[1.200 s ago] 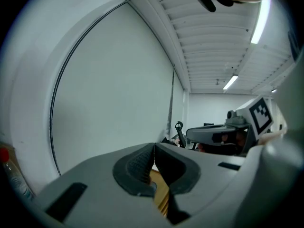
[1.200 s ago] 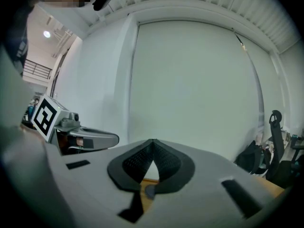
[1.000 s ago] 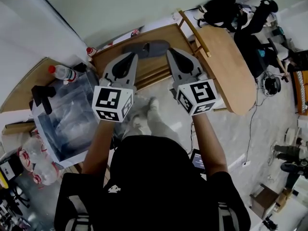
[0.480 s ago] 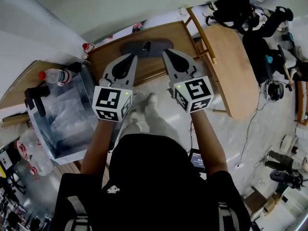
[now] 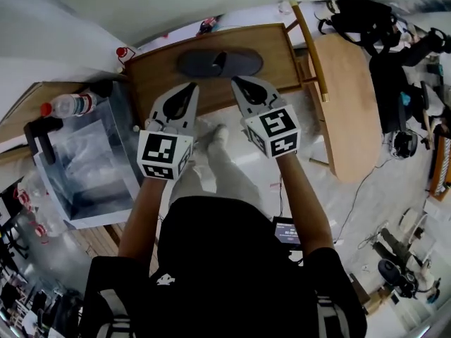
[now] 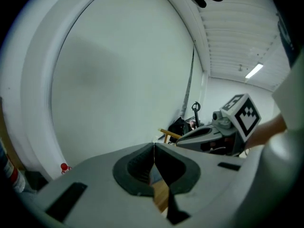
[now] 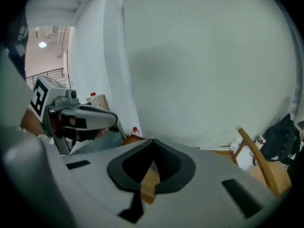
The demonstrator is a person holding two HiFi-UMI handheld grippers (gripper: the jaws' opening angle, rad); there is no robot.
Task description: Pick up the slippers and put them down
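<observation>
Slippers [image 5: 199, 64] lie just beyond left gripper [image 5: 193, 86] and right gripper [image 5: 235, 82].

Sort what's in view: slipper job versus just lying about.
Job: dark slippers; wooden surface under them; left gripper and right gripper, both shut, empty.
Lying about: water bottle; clear plastic bin; round table; black bag.
</observation>
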